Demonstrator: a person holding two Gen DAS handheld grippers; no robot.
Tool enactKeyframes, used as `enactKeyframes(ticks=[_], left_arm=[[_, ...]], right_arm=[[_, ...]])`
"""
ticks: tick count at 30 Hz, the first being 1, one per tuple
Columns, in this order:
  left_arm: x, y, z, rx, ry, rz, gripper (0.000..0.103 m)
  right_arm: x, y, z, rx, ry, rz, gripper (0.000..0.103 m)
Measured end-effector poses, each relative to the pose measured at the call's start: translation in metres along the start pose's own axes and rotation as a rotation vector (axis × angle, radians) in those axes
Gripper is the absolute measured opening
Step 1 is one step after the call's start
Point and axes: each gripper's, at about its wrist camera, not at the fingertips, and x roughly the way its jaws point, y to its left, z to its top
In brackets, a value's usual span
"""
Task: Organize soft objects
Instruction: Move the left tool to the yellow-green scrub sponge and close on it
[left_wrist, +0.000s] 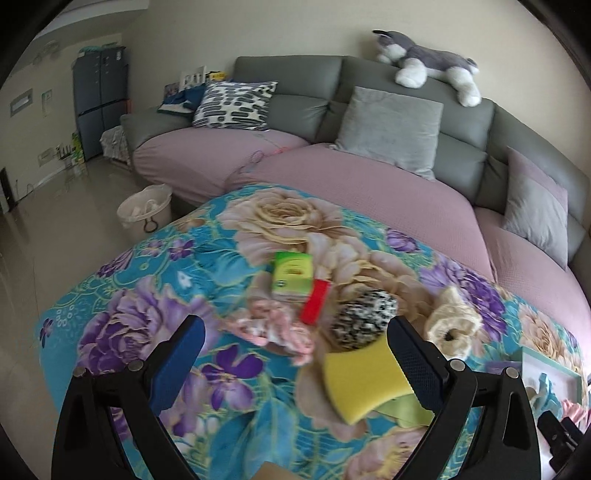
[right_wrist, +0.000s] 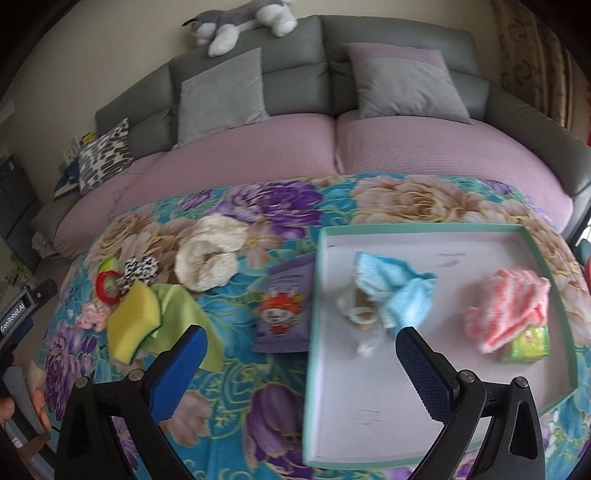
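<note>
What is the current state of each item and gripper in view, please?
Left gripper: open, empty.
Right gripper: open, empty.
Tray: flat on the blanket, partly filled.
Blue cloth: crumpled, in the tray.
Pink cloth: crumpled, in the tray.
Yellow sponge: on the blanket, outside the tray.
Cream socks: bunched, outside the tray.

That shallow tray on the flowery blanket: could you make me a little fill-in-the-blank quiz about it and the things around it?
1. The tray has a ___ rim.
2. The fluffy cloth inside it, above a green packet, is ___.
3. The sponge left of the tray is ___.
4. Both tongs are ___, holding nothing.

Answers: teal, pink, yellow, open
</note>
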Motion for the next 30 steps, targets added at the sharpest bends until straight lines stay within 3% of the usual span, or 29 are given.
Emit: enactKeyframes(ticks=[12,18,22,30], left_arm=[[0.019,0.041,0.002,-0.015,0.049,0.021,0.099],[0.037,0.031,-0.005,0.03,0.118,-0.085,0.099],[0.046,0.01,-0.012,0.141,0.144,-0.12,0.099],[0.056,-0.025,-0.031,0.302,0.207,-0.268,0.099]], right_arm=[[0.043,0.066,-0.01,-0.071,0.076,0.073,0.103],[0.059,0.075,-0.013,-0.062,0.095,0.06,0.103],[0.062,0.079,-0.013,-0.075,0.105,0.043,0.103],[0.053,0.066,-0.011,-0.058,0.093,0.012,0.103]])
